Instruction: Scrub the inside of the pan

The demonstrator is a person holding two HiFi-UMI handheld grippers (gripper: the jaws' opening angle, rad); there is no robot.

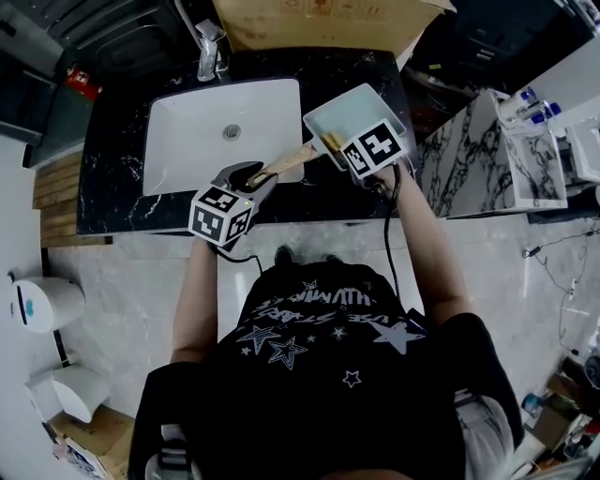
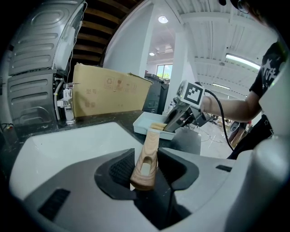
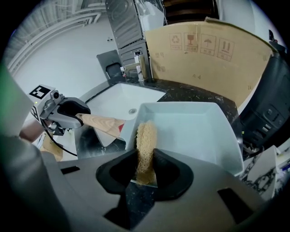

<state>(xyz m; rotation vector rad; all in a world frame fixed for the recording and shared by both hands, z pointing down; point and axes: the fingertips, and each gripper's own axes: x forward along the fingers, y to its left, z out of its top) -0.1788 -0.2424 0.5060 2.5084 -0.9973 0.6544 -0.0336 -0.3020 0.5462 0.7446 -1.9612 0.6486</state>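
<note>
A pale rectangular pan (image 1: pixel 359 111) with a wooden handle (image 1: pixel 286 161) is held over the dark counter, right of the sink. My left gripper (image 1: pixel 258 176) is shut on the handle's end (image 2: pixel 146 159). My right gripper (image 1: pixel 339 146) is shut on a tan fibrous scrub sponge (image 3: pixel 145 142). The sponge stands on edge against the pan's near left wall (image 3: pixel 136 118), inside the pan (image 3: pixel 192 131). The left gripper view shows the pan (image 2: pixel 144 123) ahead with the right gripper (image 2: pixel 173 122) reaching into it and the sponge (image 2: pixel 158 126) at its tip.
A white basin (image 1: pixel 187 141) with a chrome faucet (image 1: pixel 211 49) is set in the black marble counter (image 1: pixel 108 183). A cardboard box (image 1: pixel 319 21) stands at the counter's back. Marble-patterned panels (image 1: pixel 469 159) lean at the right.
</note>
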